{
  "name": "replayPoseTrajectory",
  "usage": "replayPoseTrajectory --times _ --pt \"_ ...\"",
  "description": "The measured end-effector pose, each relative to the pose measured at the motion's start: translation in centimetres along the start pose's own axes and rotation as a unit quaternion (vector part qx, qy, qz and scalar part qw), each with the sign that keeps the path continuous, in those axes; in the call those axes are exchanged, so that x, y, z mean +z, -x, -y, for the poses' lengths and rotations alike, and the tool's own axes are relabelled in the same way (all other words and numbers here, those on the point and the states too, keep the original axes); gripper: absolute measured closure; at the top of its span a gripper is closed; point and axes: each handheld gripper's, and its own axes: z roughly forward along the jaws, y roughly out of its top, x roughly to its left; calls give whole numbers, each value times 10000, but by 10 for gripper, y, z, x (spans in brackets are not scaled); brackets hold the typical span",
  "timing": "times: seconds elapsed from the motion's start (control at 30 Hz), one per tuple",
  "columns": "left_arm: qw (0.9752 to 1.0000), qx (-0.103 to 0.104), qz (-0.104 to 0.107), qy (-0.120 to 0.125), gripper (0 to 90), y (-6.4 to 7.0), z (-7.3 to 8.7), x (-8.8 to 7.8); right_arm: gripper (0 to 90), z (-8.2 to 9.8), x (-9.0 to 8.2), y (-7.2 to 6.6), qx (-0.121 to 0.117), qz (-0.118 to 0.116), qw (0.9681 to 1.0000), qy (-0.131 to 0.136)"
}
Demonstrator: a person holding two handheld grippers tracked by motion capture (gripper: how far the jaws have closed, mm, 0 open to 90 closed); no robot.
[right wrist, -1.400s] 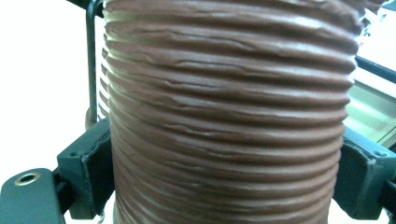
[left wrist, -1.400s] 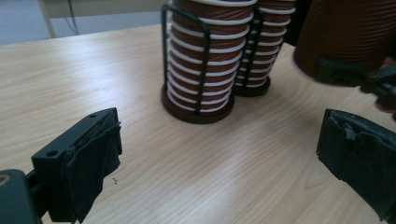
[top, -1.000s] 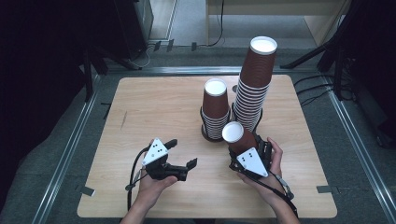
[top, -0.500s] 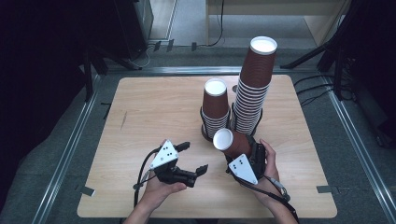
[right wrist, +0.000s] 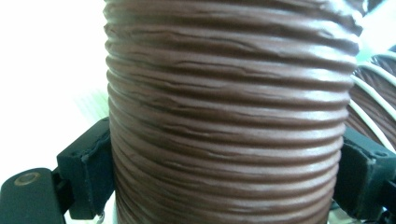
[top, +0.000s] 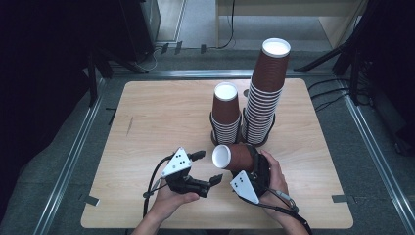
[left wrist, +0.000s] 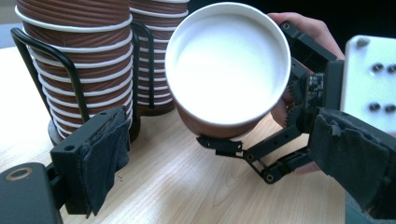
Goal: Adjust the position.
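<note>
Now that you're tipping the cup (top: 235, 156) sideways, right gripper (top: 252, 169) clenching it, left gripper (top: 205, 168) is waiting released for handover.

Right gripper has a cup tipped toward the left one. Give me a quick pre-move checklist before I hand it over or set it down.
1. Right gripper gripping the held cup: ok, jaws press both sides of its ribbed wall.
2. Left gripper ready to receive: ok, jaws open, nothing between them.
3. Cup mouth facing the left gripper: ok, the white inside shows in the left gripper view.
4. Held cup clear of the short stack and tall stack: cannot tell, it lies close in front of their holders.
5. Cup wall undented: cannot tell.
</note>
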Motion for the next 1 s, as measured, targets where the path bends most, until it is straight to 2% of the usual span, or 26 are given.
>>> replayPoseTrajectory --times 0.1,0.27,0.33,0.37,0.4,0.53,0.73,0.83,1.0 --pt "10000 -73 29 28 76 -1 0 -1 104 -4 -1 -5 -173 -100 9997 121" --pt "9999 -129 91 14 77 -2 0 -1 104 -8 -1 -9 -306 -181 9992 206" --pt "9999 -136 101 17 88 -1 0 -1 104 -11 -1 -13 -453 -219 9983 297" --pt "9999 -136 102 25 88 -1 0 -1 104 -11 -1 -13 -453 -219 9983 297" --pt "9999 -129 102 30 137 -1 0 -1 104 -11 -1 -14 -465 -241 9981 314" --pt "9998 -147 94 15 143 -1 0 -1 104 -14 -1 -18 -588 -286 9972 367" --pt "9998 -160 52 -61 166 0 0 0 104 -15 -1 -20 -840 -235 9953 411" --pt "9999 -137 41 -85 215 1 0 1 103 -16 -2 -21 -872 -208 9951 405" --pt "9999 -118 59 -95 218 0 0 1 102 -16 -2 -21 -946 -174 9945 422"
